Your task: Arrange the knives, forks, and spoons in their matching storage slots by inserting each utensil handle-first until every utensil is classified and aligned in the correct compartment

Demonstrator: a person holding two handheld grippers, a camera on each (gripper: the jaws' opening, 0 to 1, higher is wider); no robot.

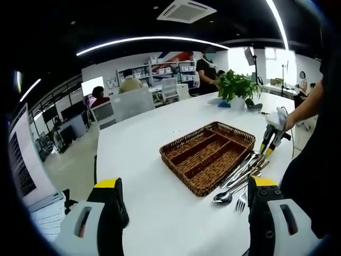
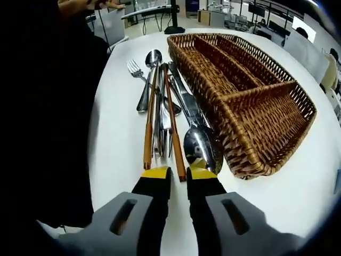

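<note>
A brown wicker basket (image 1: 176, 148) with long slots and one cross slot stands empty on the white table (image 1: 138, 144). Beside it lies a pile of cutlery (image 1: 242, 178). In the right gripper view the pile is close: a spoon (image 2: 149, 80), a fork (image 2: 134, 68), a knife (image 2: 184, 96), a large spoon bowl (image 2: 201, 146) and two brown handles. My right gripper (image 2: 179, 173) has its jaws closed in on the end of one brown-handled utensil (image 2: 171, 117), which rests on the pile. It also shows as the right gripper (image 1: 269, 144), held in a hand. My left gripper (image 1: 185, 184) hangs wide open above the table.
The basket (image 2: 250, 160) lies right of the pile, touching it. A potted plant (image 1: 237, 88) stands at the table's far end. Chairs and several people are beyond the table. A person's dark sleeve (image 2: 48, 106) covers the left of the right gripper view.
</note>
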